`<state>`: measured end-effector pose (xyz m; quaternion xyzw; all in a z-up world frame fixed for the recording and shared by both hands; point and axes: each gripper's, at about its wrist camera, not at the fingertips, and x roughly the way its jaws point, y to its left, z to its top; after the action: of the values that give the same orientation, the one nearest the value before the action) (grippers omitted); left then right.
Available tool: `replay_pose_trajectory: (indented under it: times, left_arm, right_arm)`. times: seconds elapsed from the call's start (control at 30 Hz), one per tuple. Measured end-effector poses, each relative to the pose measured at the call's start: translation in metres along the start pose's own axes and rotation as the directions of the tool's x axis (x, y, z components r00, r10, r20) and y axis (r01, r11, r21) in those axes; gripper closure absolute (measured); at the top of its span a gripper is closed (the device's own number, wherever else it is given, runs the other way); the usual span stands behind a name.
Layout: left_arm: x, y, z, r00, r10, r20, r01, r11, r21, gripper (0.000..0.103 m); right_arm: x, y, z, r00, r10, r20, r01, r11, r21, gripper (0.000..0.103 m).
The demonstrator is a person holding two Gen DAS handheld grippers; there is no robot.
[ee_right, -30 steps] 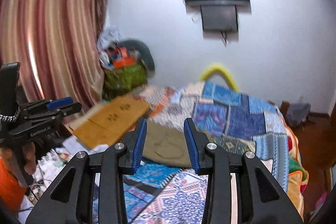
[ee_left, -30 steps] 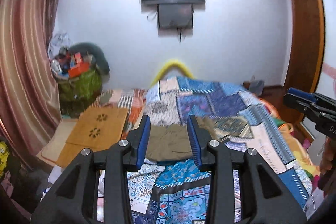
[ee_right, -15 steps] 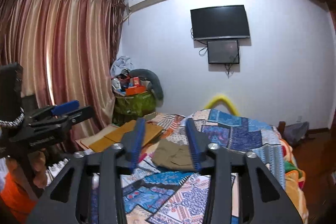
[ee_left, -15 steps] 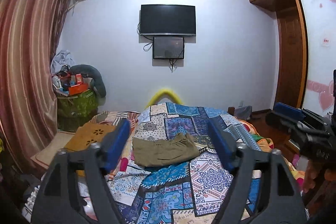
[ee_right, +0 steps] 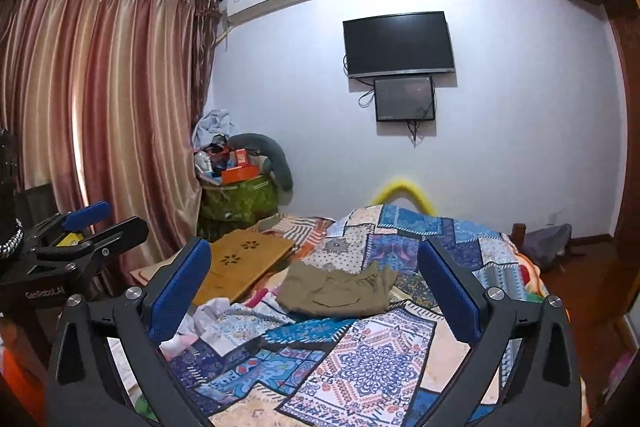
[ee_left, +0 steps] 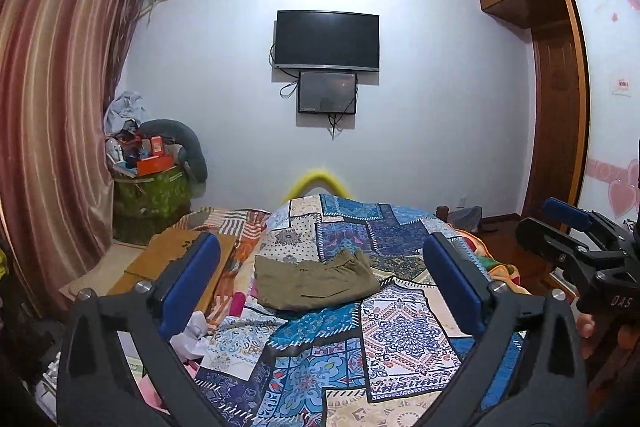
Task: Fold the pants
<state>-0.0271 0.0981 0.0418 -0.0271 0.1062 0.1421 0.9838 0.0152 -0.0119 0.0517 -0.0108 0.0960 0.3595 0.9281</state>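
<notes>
While the folded olive pants [ee_left: 316,281] lie on the patchwork bedspread [ee_left: 404,331], both the left hand-held gripper [ee_left: 320,291] and right hand-held gripper [ee_right: 316,287] have just spread wide, released, holding nothing.

The left black plastic two-finger gripper [ee_left: 322,285] is showing blue ribbed pads and silver screws behind its jaws; the matching right gripper [ee_right: 316,283] is showing likewise.
</notes>
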Motion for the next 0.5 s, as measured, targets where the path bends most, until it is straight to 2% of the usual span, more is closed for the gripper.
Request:
replay_pose_trajectory:
  times: [0.5]
  left_arm:
    - [0.0081,-0.0066,-0.0066,1.000,0.003,-0.013,-0.003,1.000,0.012,0.000]
  right_arm:
    - [-0.0048,0.0047,-0.0032,1.000,-0.003,-0.008,0.002,1.000,-0.026,0.000]
